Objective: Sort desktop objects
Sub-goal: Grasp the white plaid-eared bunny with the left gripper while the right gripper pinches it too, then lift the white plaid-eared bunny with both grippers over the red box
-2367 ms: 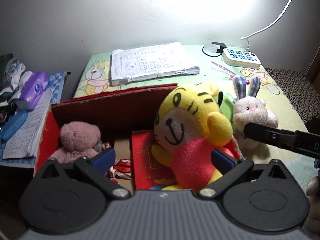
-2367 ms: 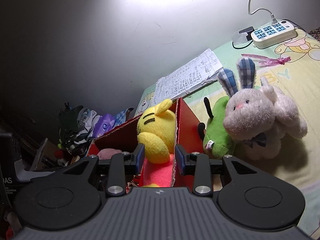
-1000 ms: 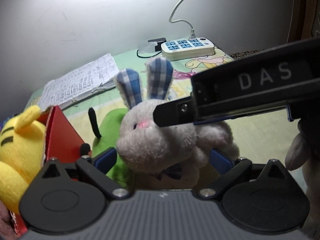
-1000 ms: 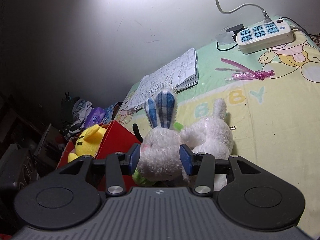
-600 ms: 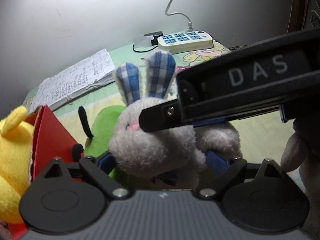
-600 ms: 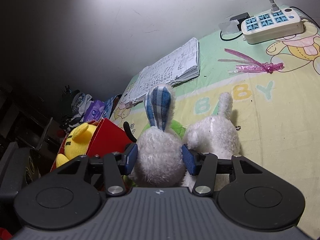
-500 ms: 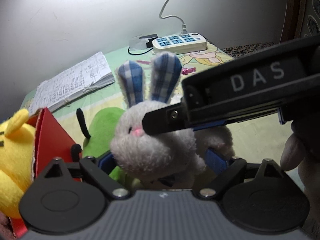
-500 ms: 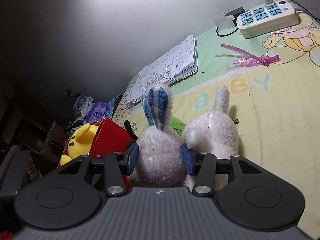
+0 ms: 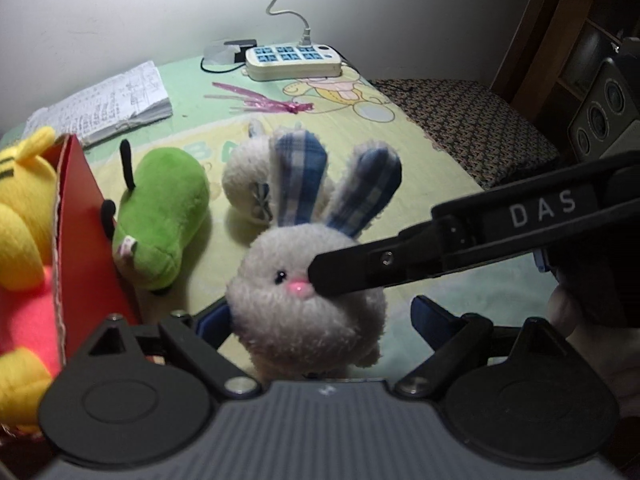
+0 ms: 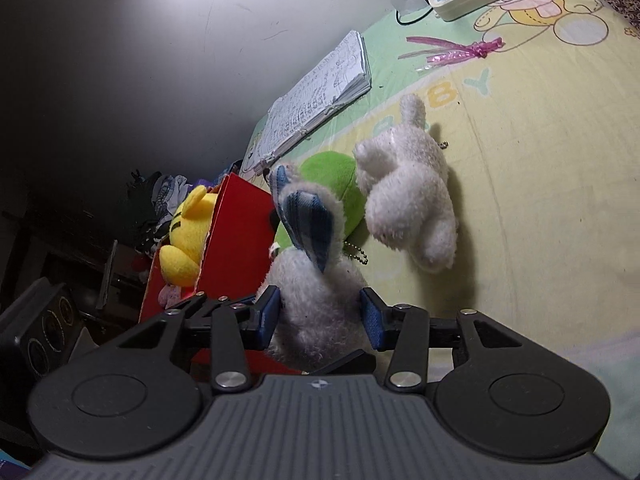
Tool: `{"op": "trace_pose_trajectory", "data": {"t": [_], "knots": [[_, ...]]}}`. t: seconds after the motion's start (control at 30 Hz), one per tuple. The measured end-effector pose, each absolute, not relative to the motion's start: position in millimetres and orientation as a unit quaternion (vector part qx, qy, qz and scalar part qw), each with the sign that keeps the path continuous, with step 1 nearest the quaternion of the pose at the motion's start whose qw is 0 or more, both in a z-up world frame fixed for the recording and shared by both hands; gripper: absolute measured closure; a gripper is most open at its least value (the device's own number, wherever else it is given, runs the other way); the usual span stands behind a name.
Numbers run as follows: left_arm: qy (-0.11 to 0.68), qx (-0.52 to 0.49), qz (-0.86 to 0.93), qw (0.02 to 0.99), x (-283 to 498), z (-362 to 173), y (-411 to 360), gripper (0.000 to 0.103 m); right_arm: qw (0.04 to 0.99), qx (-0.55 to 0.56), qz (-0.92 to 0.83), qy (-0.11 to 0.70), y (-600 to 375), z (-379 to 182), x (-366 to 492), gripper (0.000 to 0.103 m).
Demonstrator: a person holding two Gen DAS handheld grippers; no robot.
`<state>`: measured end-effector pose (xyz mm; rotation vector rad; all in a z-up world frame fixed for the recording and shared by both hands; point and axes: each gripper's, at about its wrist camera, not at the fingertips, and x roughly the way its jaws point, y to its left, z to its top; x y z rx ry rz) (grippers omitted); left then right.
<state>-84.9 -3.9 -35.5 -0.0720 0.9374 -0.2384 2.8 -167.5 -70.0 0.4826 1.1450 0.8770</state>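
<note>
Yellow tiger plush (image 9: 22, 196) already in red box (image 9: 80, 240); right claw (image 10: 320, 316) clamped on rabbit plush (image 9: 308, 280) above the worktop (image 10: 540, 168), left claw (image 9: 320, 320) apart around it; green plush (image 9: 160, 216) and white plush (image 10: 408, 188) remain unsorted.

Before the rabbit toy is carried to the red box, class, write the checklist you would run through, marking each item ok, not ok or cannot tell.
1. Right gripper shut on the rabbit toy: ok, both pads press into its head.
2. Left gripper clear of the rabbit: cannot tell; its jaws stand wide, but one pad sits close against the fur.
3. Rabbit lifted free of the white toy: ok, the white toy lies apart on the sheet.
4. Green toy out of the way: not ok, it lies against the red box wall.
5. Room in the box: cannot tell; a yellow toy fills the visible part.
</note>
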Motion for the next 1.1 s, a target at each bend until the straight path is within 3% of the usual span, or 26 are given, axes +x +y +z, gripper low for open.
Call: {"op": "trace_pose_trajectory", "data": {"t": [0.17, 0.47, 0.6, 0.73, 0.77, 0.87, 1.1], "knots": [[0.451, -0.022, -0.136, 0.882, -104.1, -41.6, -7.6, 0.007, 0.711, 0.221, 0.383, 0.547, -175.0, -75.6, -13.9, 0.056], [0.464, -0.018, -0.110, 0.879, -80.8, -69.0, -1.9, 0.010, 0.706, 0.343, 0.324, 0.528, -188.5, -107.2, 6.1, 0.053], [0.472, -0.026, -0.101, 0.875, -64.8, -83.1, 3.7, 0.010, 0.698, 0.379, 0.311, 0.521, -195.0, -118.4, 6.1, 0.043], [0.487, -0.033, -0.102, 0.867, -59.1, -92.5, 4.5, 0.017, 0.701, 0.382, 0.323, 0.509, -198.6, -116.3, 1.9, 0.035], [0.488, -0.034, -0.105, 0.866, -58.1, -92.8, 3.3, 0.023, 0.705, 0.377, 0.326, 0.504, -198.1, -114.2, 0.0, 0.032], [0.490, -0.041, -0.115, 0.863, -53.7, -92.0, -1.3, 0.030, 0.722, 0.347, 0.318, 0.506, -193.3, -114.5, 0.3, 0.031], [0.492, -0.025, -0.133, 0.860, -61.6, -83.3, -13.7, 0.029, 0.731, 0.321, 0.317, 0.512, -189.9, -119.3, -5.2, 0.035]]}}
